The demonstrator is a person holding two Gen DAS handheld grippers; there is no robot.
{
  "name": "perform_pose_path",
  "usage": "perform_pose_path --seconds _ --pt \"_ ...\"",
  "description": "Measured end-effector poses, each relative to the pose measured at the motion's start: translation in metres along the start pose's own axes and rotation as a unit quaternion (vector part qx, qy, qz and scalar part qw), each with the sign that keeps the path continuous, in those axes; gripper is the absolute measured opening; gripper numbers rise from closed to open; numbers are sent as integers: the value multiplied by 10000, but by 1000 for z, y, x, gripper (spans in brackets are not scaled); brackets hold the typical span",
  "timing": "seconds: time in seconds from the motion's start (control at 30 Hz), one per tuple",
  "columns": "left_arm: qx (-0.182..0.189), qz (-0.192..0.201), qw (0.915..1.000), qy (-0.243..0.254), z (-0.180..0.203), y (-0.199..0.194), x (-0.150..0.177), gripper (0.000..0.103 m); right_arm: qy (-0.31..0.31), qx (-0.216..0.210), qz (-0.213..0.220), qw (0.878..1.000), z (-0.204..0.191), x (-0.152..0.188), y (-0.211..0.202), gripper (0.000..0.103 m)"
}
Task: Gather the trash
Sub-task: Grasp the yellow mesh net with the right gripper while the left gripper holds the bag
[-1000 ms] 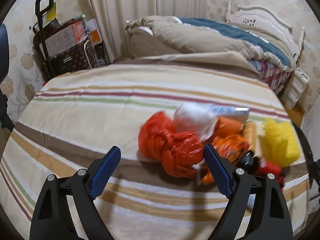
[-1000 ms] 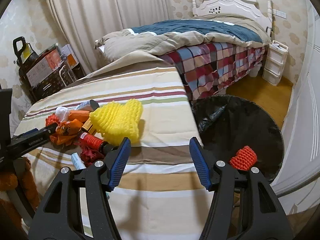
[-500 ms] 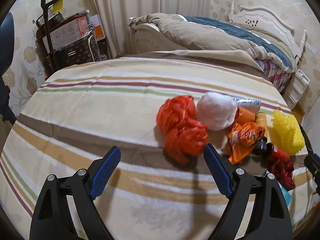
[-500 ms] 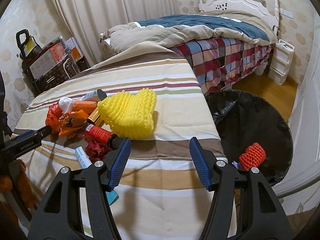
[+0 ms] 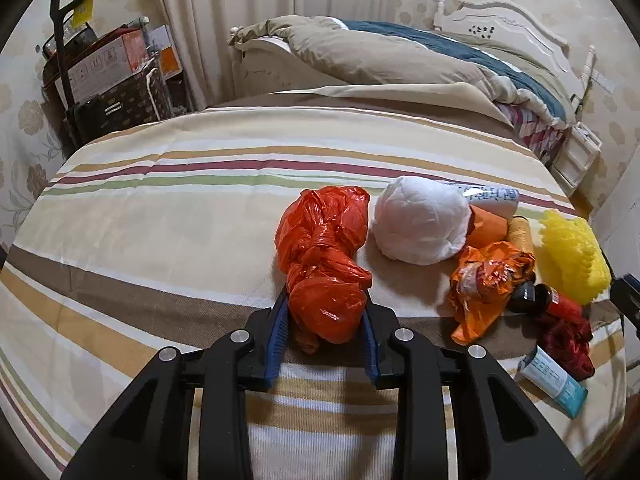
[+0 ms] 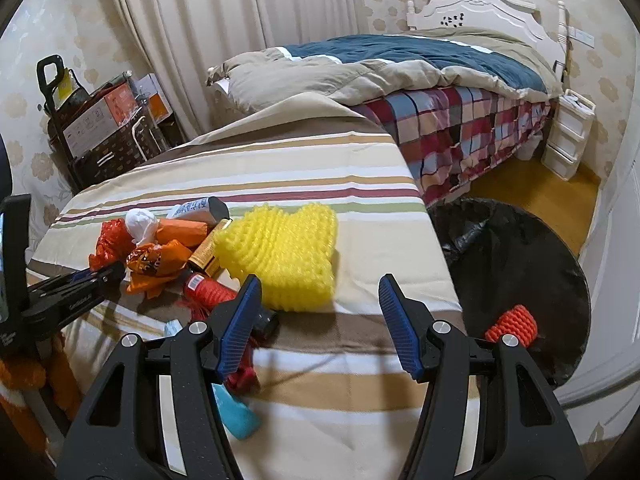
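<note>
Left wrist: crumpled red-orange plastic bag [image 5: 326,258], knotted, glossy

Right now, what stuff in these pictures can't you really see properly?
- Red crumpled wrapper, right wrist view: mostly behind the right tool.
- Blue tube, same view: upper end behind that tool's finger.
- Black trash bag: its depths are too dark; only a red foam net shows.
- Orange bag, left wrist view: its bottom hides between the left tool, whose jaws just closed on it.
</note>
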State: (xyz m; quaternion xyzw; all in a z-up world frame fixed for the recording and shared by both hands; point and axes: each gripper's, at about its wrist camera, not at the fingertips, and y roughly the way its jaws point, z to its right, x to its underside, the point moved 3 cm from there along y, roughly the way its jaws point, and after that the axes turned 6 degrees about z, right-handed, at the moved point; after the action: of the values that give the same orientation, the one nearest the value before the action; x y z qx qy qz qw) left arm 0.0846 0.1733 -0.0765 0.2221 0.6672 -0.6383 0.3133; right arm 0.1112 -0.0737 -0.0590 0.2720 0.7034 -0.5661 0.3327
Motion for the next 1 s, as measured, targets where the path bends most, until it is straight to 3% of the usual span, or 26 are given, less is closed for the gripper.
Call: perform_pose_path --seconds 0.17,0.27,0.33,0.63,0.73,0.8,0.87,1.0 --pt "-27 83 9999 68 -2 -7 5 32 -23 -134 -58 9999 -12 -8 11 59" --pt "-34 113 9999 50 -5 -11 7 31 -47 -243 -83 9997 -22 -12 15 71" --pt "-73 154 9998 47 -6 -13 8 31 -106 -288 -87 9995 -28 -14 17 72" --pt "-82 187 9998 -23 -14 -14 8 31 -222 35 -341 9992 -32 -16 42 74" --pt "-77 196 9998 -23 -14 -14 8 31 -144 82 -383 9991 -26 -14 45 65" --pt "-79 207 9998 -33 -14 -14 8 31 -152 92 -418 9990 -24 -13 46 50" --pt "-79 220 9997 -33 -14 -14 8 31 -174 83 -378 9991 -23 -13 45 43" --pt "-82 267 9996 -30 -12 -16 8 31 -243 71 -287 9993 -25 -14 41 35"
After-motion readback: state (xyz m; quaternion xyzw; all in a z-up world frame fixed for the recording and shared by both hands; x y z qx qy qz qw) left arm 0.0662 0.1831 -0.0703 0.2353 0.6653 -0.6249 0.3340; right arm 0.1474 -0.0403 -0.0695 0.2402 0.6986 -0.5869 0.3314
